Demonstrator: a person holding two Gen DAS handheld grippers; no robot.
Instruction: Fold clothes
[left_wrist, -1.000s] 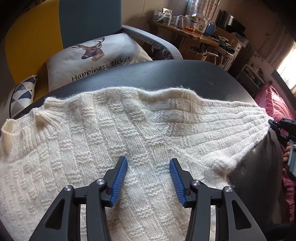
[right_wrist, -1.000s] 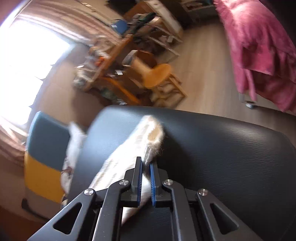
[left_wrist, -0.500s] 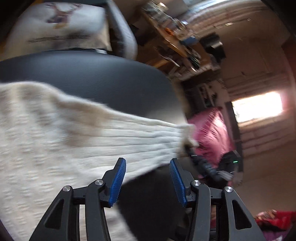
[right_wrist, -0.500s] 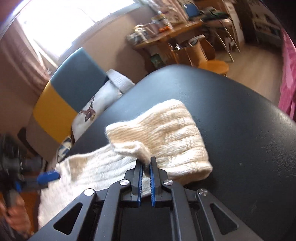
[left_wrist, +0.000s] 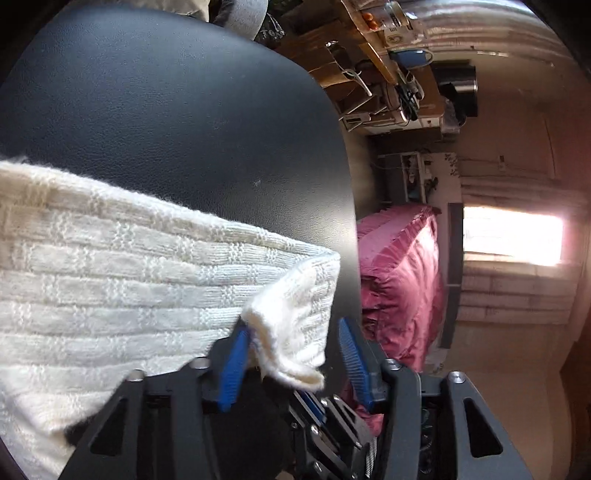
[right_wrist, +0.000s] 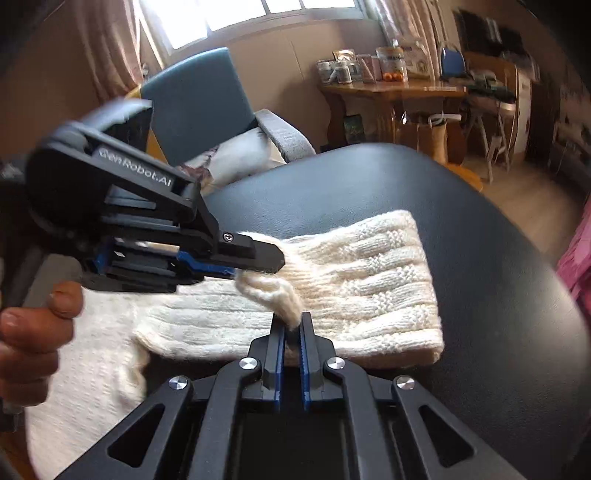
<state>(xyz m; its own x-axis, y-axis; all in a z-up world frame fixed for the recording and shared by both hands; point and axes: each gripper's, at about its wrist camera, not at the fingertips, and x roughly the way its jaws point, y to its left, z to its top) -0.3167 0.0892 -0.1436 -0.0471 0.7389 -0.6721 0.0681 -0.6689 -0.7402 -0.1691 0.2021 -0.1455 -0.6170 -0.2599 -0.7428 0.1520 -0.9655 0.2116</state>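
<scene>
Black leather tabletop (right_wrist: 480, 229) fills both views. Bottom centre of the right wrist view, right gripper (right_wrist: 291, 332) is pinched tight on the cream knit sweater (right_wrist: 369, 280) cuff. Left gripper (left_wrist: 291, 354) is spread wide around that cuff. Farther back, upper left: blue armchair (right_wrist: 199, 99).

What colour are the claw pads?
Blue, on black fingers; clearest on the left claw in the left wrist view.
</scene>
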